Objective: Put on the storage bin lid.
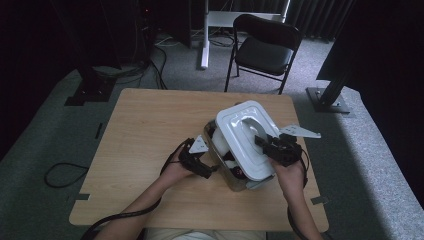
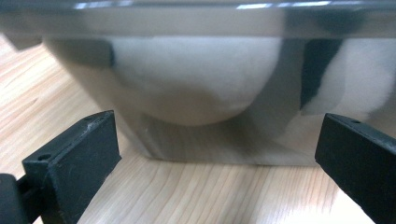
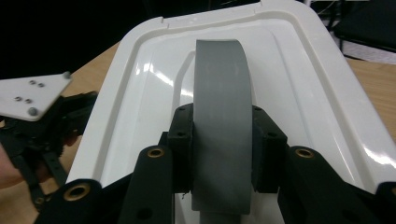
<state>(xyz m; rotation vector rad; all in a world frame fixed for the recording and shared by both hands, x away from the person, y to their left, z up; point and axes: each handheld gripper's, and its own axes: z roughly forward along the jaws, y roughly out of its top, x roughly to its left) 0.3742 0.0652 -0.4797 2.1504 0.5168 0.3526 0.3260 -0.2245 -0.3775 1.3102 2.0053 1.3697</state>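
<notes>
Two right fingers (image 3: 181,140) clamp lid's grey handle (image 3: 219,107)

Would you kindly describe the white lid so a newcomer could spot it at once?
On the wooden table, toward its right side, sits a clear box. Tilted above it is the white lid, held by its grey strap handle in the right gripper; nothing else there is white and rectangular.

right hand-held gripper (image 3: 223,154) jaws clamped, left hand-held gripper (image 2: 215,154) jaws spread wide, forearms converging
</notes>
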